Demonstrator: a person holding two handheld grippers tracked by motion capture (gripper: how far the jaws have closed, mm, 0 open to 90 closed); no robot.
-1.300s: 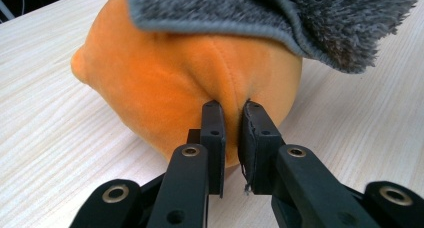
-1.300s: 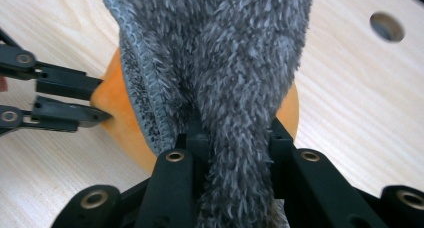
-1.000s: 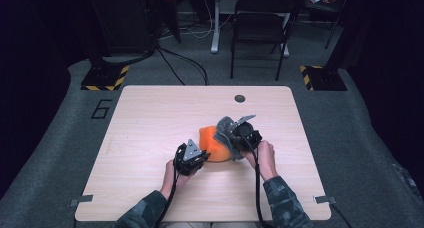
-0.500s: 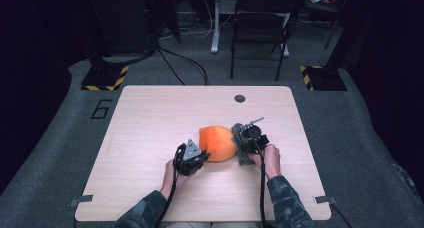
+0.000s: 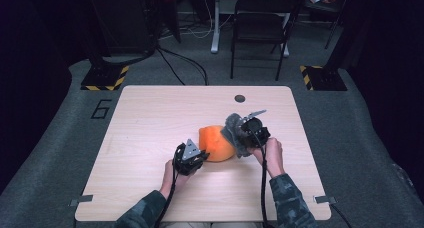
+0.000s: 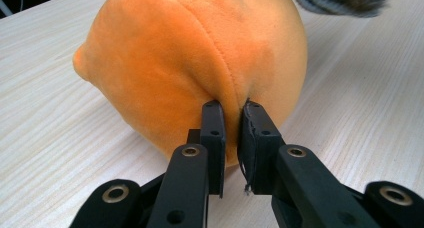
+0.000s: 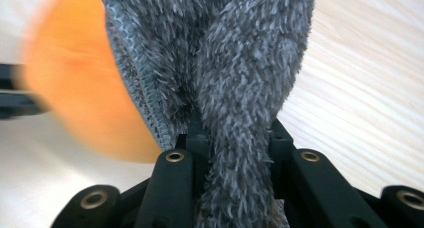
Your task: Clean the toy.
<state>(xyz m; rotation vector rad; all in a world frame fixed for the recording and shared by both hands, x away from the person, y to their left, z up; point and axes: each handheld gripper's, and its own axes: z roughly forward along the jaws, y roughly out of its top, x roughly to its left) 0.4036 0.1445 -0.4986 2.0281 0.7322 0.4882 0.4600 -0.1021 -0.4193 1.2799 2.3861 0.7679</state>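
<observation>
The wooden surface [image 5: 150, 123] carries everything in hand, with a small dark round spot [image 5: 240, 98] in it beyond both tools, near the far edge. Behind the surface, on the grey floor, stands a folding chair [image 5: 260, 28], and a yellow-and-black striped block [image 5: 105, 78] lies off to the far left.

An orange plush ball [image 5: 216, 142] rests on the surface between the two tools. In the left gripper view it sits directly ahead of the jaws and bulges above them, its seam running down towards them.

A grey fuzzy cloth [image 5: 232, 133] hangs just in front of the right tool, against the side of the ball that faces that tool. In the right gripper view the cloth [image 7: 235, 88] rises out of the jaws, with the ball [image 7: 75, 88] behind it and to the left.

The left tool [image 6: 232, 138] is closed, pinching a fold of the ball's fabric at the seam. The right tool [image 7: 235, 153] is clamped on the cloth, which fills the gap between its jaws.
</observation>
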